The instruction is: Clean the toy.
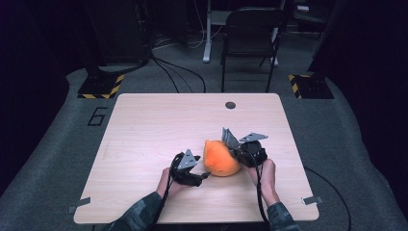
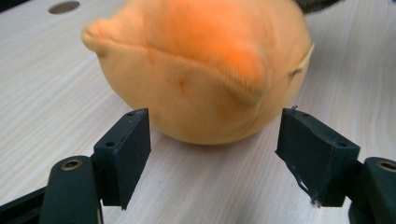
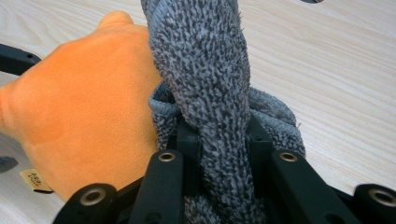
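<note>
Round orange plush toy [image 1: 220,158] sits near front-centre of the light wooden table [image 1: 144,125]. Left gripper [image 2: 215,154] jaws spread wide just before it, not touching. Right gripper [image 3: 224,140] jaws clamped on grey speckled knitted cloth [image 3: 205,65] beside the toy.

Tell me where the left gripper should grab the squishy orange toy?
Probably at the low, round belly of the orange plush toy, coming in level along the table from the person's side. The left gripper is open, its fingers already either side of that bulge. It's soft, so it should squash and hold. The right gripper is shut on the toy's grey fuzzy part.
</note>
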A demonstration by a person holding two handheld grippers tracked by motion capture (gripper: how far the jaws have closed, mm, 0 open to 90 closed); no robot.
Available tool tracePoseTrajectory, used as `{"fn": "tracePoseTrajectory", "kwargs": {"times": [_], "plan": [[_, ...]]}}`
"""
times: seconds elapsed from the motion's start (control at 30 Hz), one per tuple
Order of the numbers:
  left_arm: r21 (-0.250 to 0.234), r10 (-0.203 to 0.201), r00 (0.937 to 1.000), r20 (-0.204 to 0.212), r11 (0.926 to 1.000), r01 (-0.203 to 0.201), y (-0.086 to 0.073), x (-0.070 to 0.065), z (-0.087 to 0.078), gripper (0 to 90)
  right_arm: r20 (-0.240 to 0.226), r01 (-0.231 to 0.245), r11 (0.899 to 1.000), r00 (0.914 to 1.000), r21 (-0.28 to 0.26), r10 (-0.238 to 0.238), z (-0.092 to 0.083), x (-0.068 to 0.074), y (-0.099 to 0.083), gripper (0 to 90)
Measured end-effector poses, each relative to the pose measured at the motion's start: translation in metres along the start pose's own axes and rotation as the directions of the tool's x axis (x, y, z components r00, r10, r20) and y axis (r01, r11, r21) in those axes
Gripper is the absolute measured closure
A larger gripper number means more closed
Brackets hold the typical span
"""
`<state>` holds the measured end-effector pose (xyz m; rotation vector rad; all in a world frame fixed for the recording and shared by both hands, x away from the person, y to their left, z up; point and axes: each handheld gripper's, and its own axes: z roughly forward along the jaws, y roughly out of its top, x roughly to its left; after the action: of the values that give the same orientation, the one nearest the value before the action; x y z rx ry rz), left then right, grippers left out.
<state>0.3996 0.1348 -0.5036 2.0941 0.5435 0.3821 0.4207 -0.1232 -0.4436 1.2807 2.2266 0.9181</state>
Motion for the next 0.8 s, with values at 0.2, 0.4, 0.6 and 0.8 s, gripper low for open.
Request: {"fn": "tracePoseTrajectory", "kwargs": {"times": [0.2, 0.4, 0.6, 0.8], "plan": [[0.03, 0.049, 0.9986, -0.019, 0.9984, -0.048, -0.004, 0.001, 0.012, 22.6, -0.005, -0.003, 1.0, 1.0, 0.002, 0.003, 0.001, -0.002, 0.0, 74.0], [0.045, 0.067, 0.9976, -0.017, 0.9968, -0.066, -0.006, 0.003, 0.021, 23.3, -0.011, -0.001, 1.0, 0.9999, 0.004, 0.001, 0.003, -0.003, 0.0, 74.1], [0.044, 0.107, 0.9939, -0.027, 0.9935, -0.105, -0.004, 0.002, 0.027, 26.8, 0.0, -0.004, 1.0, 1.0, 0.005, 0.004, 0.004, -0.002, 0.0, 74.1], [0.043, 0.134, 0.9905, -0.033, 0.9903, -0.132, -0.005, 0.001, 0.029, 35.6, -0.003, 0.001, 1.0, 1.0, 0.008, -0.001, 0.004, -0.002, 0.0, 74.1]]}}
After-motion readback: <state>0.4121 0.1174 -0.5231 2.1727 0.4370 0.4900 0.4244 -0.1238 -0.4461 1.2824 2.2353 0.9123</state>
